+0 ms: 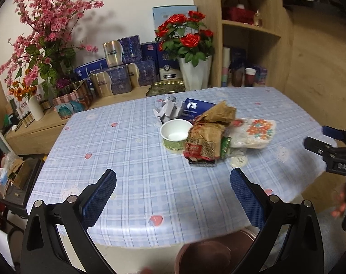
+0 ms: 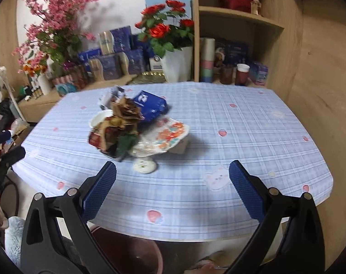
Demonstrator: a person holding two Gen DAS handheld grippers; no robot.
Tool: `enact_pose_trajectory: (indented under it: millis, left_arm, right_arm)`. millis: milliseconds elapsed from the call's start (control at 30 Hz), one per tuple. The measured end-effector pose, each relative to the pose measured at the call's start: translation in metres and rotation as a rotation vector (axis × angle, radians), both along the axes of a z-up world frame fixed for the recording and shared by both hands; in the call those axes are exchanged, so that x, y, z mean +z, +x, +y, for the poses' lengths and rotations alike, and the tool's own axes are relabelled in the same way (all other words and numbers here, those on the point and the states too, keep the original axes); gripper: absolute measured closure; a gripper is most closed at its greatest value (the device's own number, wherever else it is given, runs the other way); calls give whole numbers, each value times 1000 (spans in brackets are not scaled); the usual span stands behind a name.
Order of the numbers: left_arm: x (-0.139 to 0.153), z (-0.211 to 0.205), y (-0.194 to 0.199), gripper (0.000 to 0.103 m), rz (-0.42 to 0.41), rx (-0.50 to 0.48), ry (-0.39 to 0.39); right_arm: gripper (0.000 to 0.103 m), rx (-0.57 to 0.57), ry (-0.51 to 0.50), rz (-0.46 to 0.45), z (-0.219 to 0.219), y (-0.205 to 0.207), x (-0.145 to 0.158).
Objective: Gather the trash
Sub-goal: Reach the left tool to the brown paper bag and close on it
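A heap of trash lies mid-table on the blue plaid tablecloth (image 1: 131, 159): a white paper bowl (image 1: 175, 130), crumpled brown paper bags (image 1: 210, 125), a blue box (image 1: 195, 108), torn white paper (image 1: 167, 108), a flowered plastic wrapper (image 1: 255, 132) and a small white lid (image 1: 238, 161). My left gripper (image 1: 173, 187) is open and empty, above the table's near edge, short of the heap. My right gripper (image 2: 173, 185) is open and empty, nearer the lid (image 2: 145, 166) and the wrapper (image 2: 170, 134). The right gripper also shows at the right edge of the left wrist view (image 1: 332, 150).
A dark red bin (image 1: 216, 253) stands below the table's near edge, also in the right wrist view (image 2: 129, 251). Flower vases (image 1: 195, 73), gift boxes (image 1: 125, 68) and a wooden shelf (image 1: 250, 27) line the far side. A cluttered black crate (image 1: 17, 182) sits at the left.
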State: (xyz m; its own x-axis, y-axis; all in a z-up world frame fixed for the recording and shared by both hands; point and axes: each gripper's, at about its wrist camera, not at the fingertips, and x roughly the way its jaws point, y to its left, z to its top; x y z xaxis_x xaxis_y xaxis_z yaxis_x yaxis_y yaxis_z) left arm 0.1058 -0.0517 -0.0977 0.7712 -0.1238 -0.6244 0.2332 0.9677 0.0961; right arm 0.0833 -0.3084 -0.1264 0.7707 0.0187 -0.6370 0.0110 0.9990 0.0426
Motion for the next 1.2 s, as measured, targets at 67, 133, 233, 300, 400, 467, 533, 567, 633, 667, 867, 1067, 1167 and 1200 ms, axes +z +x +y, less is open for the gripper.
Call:
enact_pose_trajectory:
  millis: [67,133,233,300,400,467,533,567,633,667,867,1067,1167,1200]
  left_arm:
    - [-4,-9,16,5,24,-21,-6]
    - [-8,-18,29,5,45,-55,-19]
    - [-15,-36,49,5,50,-92,1]
    - [-23,-46,65,5,60,-105,22]
    - [-33,-54,89,5,87,-117,12]
    - [-41,-62,106,5,102,-130,26]
    - [-47,-69,115,5,103,-144,60]
    - [-52,-76,121,5,101,-156,90]
    - [-59,-85,130,5,102,-169,134]
    - [-64,-90,137,6,109,-168,169]
    - [-78,-89,156,38,194,-182,137]
    - [-76,-71,151,70,205,-179,45]
    - [-71,-59,145,71,195,-161,5]
    - [-69,-55,143,71,188,-156,-5]
  right_arm:
    - [6,-4,15,23,-8,8,-5]
    - [6,-5,28,34,-15,16,-8]
    - [6,-24,47,51,-25,28,-14]
    - [6,-26,73,65,-30,37,-17]
    - [6,-23,81,80,-34,51,-22]
    - [6,-15,80,89,-34,57,-24]
    - [6,-12,79,97,-35,62,-27]
    - [6,-11,82,100,-36,65,-29]
    - [6,-8,92,109,-38,70,-32]
    - [6,-7,93,112,-39,72,-33]
    - [6,17,83,122,-42,82,-36]
    - [6,78,47,125,-30,98,-37]
    - [6,110,20,132,-20,110,-42]
    - [6,118,10,140,-17,114,-44]
